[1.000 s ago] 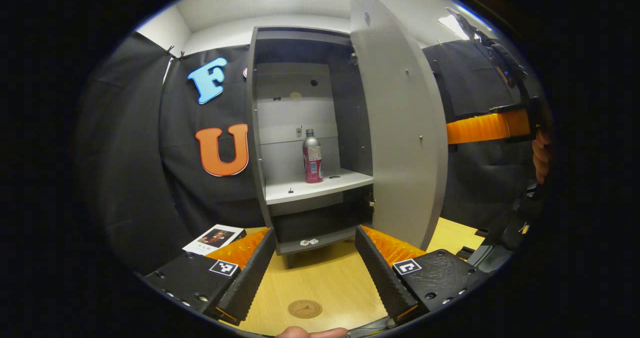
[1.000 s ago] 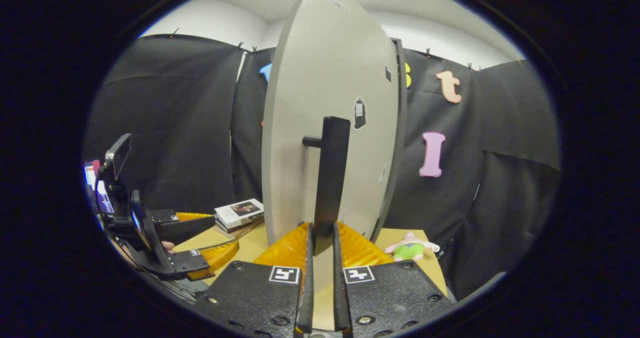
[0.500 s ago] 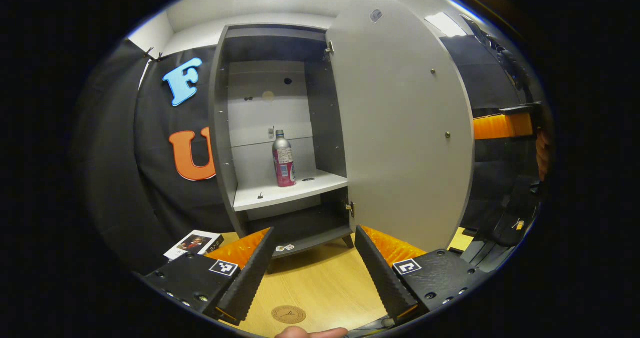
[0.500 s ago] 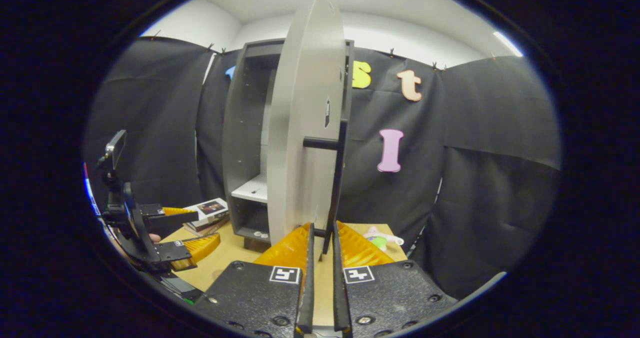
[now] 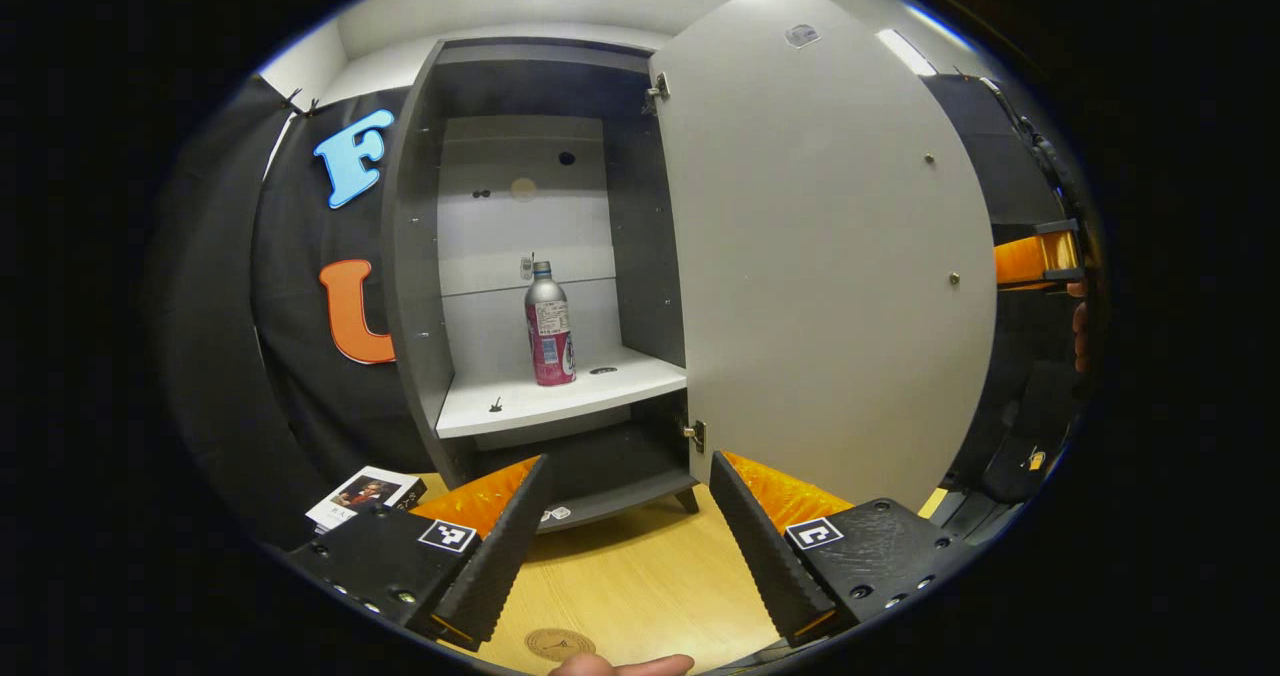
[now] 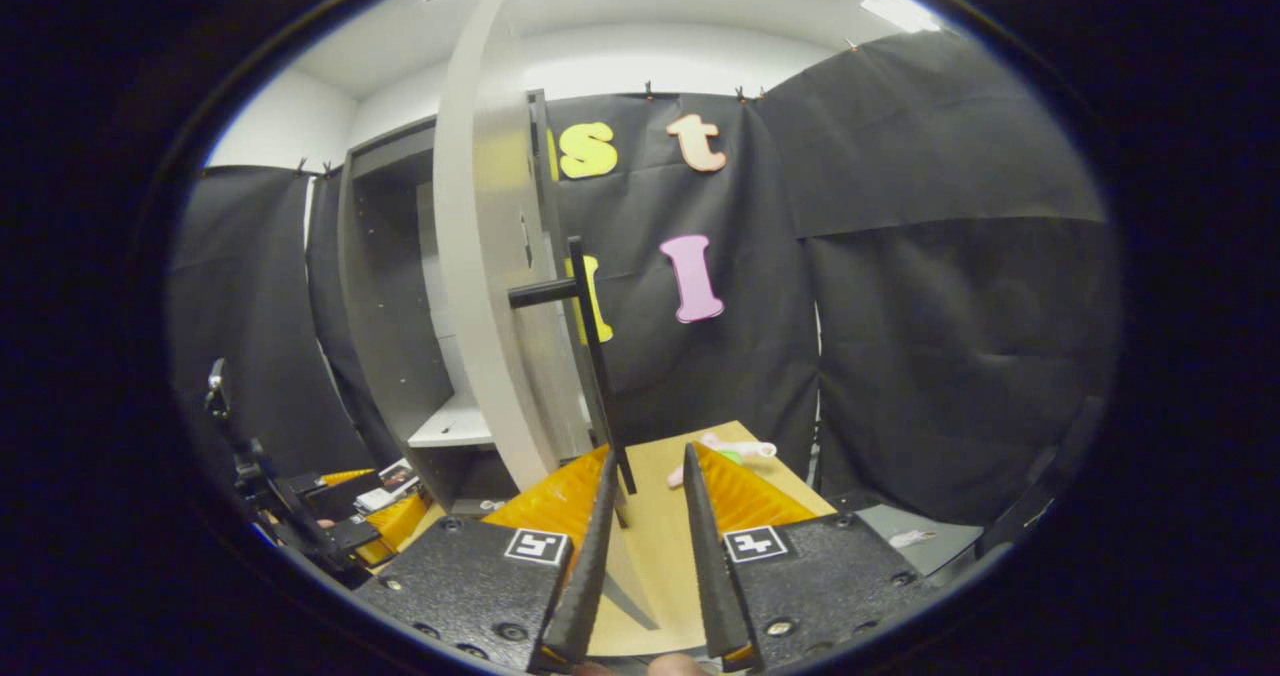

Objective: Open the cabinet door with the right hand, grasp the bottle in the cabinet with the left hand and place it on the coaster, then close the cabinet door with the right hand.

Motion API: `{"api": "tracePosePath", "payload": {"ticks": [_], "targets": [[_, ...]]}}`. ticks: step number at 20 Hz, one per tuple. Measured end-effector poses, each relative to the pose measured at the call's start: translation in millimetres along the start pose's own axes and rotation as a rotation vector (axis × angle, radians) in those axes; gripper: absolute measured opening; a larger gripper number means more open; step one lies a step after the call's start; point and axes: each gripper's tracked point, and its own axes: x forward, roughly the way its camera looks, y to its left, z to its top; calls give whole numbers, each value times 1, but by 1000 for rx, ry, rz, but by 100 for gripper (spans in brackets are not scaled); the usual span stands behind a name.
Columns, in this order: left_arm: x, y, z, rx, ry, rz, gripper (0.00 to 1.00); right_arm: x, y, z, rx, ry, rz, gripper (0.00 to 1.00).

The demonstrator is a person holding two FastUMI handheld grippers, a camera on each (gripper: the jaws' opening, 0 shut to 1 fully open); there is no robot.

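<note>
1. With the grey cabinet door [image 5: 820,256] swung wide on its hinges, the shelf inside lies open to the left gripper view, which looks the reason for holding it out so far.
2. On that pale shelf [image 5: 560,401] stands the task's thing, a silver-shouldered bottle with a pink label [image 5: 548,326], upright and toward the back, well apart from both grippers.
3. Its landing spot, a round brown coaster [image 5: 560,643], lies on the light wooden table [image 5: 640,576] close below the left gripper [image 5: 625,546], whose fingers stand wide apart and hold nothing, aimed at the cabinet opening.
4. Seen from the right gripper view, the right gripper [image 6: 645,546] has its fingers slightly parted; the door's thin black bar handle [image 6: 595,356] ends by the left finger, and I cannot tell whether either finger touches it.
5. My reading: opening is essentially done, and the left reach for the bottle comes next.
</note>
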Motion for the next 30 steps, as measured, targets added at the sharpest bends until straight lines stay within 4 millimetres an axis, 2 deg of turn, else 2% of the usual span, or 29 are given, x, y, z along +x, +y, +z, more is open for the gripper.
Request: {"api": "tracePosePath", "payload": {"ticks": [2, 3, 4, 6, 9, 11, 12, 15, 16, 20, 22, 23, 25, 26, 27, 30], "targets": [[11, 2, 6, 7, -11, 8, 96, -4, -7, 6, -87, -36, -31, 50], [18, 3, 9, 10, -18, 8, 96, -8, -8, 15, -107, -66, -47, 47], [27, 1, 11, 11, -18, -3, 96, -14, -7, 25, -104, -108, -49, 53], [46, 5, 20, 24, -34, 16, 96, -10, -5, 32, -57, -164, -27, 56], [81, 16, 35, 36, -54, 78, 96, -6, -14, 27, -12, -153, -18, 73], [104, 38, 44, 50, -41, 173, 96, -6, -23, 29, 3, -138, -4, 93], [119, 47, 50, 43, -45, 207, 96, -7, -21, 28, 15, -129, 7, 96], [158, 70, 65, -39, -56, 256, 96, -7, -20, 30, -10, -114, 16, 99], [172, 80, 70, -51, -56, 277, 96, -7, -21, 30, -26, -114, 13, 95], [217, 110, 72, -37, -29, 348, 96, -4, -22, 25, -34, -100, 15, 94], [239, 115, 71, -37, -23, 356, 97, -3, -22, 23, -27, -90, 20, 95], [245, 117, 70, -28, -22, 357, 96, -2, -22, 15, -28, -57, 18, 99], [259, 124, 72, 15, -28, 380, 96, -1, -24, -1, -23, 3, 20, 99], [266, 126, 73, 29, -30, 390, 96, 1, -23, 0, -17, 12, 26, 95], [270, 125, 72, 32, -33, 392, 96, 2, -23, 4, -19, 8, 28, 99], [287, 125, 72, 26, -26, 374, 96, 6, -25, 6, -55, 0, 37, 99]]}}
